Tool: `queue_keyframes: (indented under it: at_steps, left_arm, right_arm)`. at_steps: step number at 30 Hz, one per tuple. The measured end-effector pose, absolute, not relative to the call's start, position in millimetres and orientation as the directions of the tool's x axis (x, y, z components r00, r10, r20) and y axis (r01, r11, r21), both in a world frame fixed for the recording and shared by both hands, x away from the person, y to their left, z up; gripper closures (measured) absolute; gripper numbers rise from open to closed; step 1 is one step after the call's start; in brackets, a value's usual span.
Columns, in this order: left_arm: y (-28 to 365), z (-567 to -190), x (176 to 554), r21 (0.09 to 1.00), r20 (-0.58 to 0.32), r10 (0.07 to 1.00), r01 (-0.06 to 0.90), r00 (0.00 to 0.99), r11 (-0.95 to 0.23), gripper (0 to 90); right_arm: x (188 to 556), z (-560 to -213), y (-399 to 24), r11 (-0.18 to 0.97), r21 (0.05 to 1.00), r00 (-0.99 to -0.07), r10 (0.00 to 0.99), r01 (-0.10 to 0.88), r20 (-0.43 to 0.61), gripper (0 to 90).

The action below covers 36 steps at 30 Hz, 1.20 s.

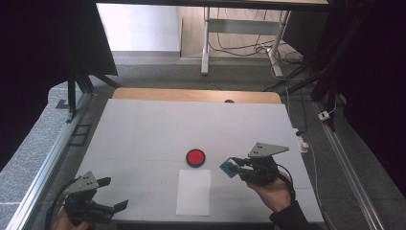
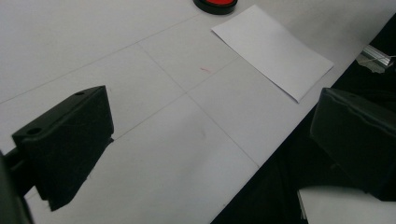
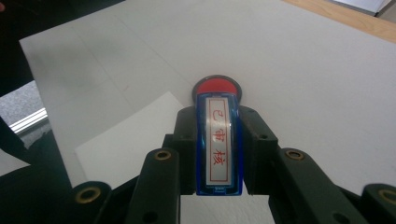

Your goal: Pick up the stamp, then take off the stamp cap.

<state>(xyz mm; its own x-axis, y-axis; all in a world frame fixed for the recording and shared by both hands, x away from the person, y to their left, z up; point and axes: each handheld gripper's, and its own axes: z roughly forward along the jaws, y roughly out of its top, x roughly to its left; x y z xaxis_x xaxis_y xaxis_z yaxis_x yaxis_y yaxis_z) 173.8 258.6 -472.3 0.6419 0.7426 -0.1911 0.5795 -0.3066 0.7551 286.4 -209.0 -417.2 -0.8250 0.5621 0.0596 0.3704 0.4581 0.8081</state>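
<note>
1 blue stamp (image 3: pixel 219 144) (long axis twd red ink pad (image 3: pixel 215 87)), in R gripper (image 3: pixel 217 140).

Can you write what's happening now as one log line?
right claw: shut on blue stamp | over: red ink pad | left claw: open | paper sheet: blank

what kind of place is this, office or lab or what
Most likely a lab or workshop set up for recording hand work. A white-covered table stands inside a metal frame hung with dark curtains. Loose cables lie on the carpet beyond, under another desk.
</note>
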Motion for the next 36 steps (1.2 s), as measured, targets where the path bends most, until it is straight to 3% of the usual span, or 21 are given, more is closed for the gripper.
queue_keyframes:
  at_steps: [24,30,36]
  left_arm:
    - [258.0,-472.7,174.9,0.743,-0.193,0.752,0.595,0.631,-0.308,0.0]
    - [252.2,-472.3,181.2,0.752,-0.260,0.714,0.600,0.650,-0.272,0.0]
    - [233.4,-469.9,189.0,0.762,-0.229,0.667,0.557,0.709,-0.330,0.0]
  right_arm:
    - [276.2,-414.7,-171.9,0.470,0.823,-0.899,0.424,0.320,0.108,71.1]
    - [274.3,-414.1,-167.0,0.478,0.826,-0.911,0.400,0.299,0.099,71.1]
    - [270.3,-410.8,-161.0,0.498,0.825,-0.925,0.371,0.267,0.075,71.1]
